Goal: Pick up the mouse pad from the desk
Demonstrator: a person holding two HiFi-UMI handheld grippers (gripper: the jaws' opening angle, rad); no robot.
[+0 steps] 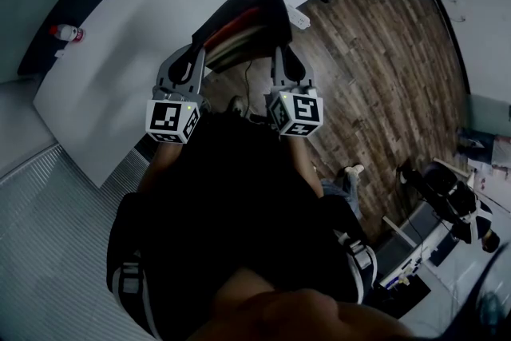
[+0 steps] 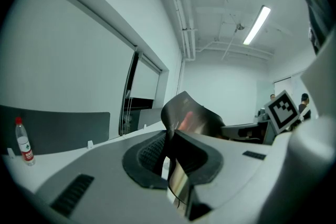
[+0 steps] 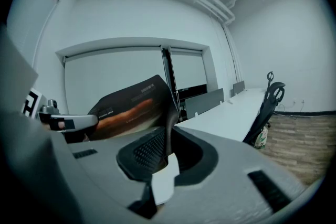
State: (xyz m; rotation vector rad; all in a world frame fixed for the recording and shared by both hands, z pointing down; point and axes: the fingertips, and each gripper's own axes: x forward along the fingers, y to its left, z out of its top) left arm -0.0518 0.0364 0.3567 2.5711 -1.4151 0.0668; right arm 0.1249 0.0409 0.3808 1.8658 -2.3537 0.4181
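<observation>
The left tongs [image 1: 197, 52] were clamped on the left edge of the mouse pad [image 1: 254, 12], and the right tongs [image 1: 279, 53] were clamped on its right edge. The dark pad hung between them, bowed and raised off the white table [image 1: 128, 68]. In the head view it sat at twelve o'clock from the tongs, over the table's edge, with the wooden floor [image 1: 375, 68] at three o'clock. A small bottle [image 1: 68, 33] stood on the table at nine o'clock, well apart.
</observation>
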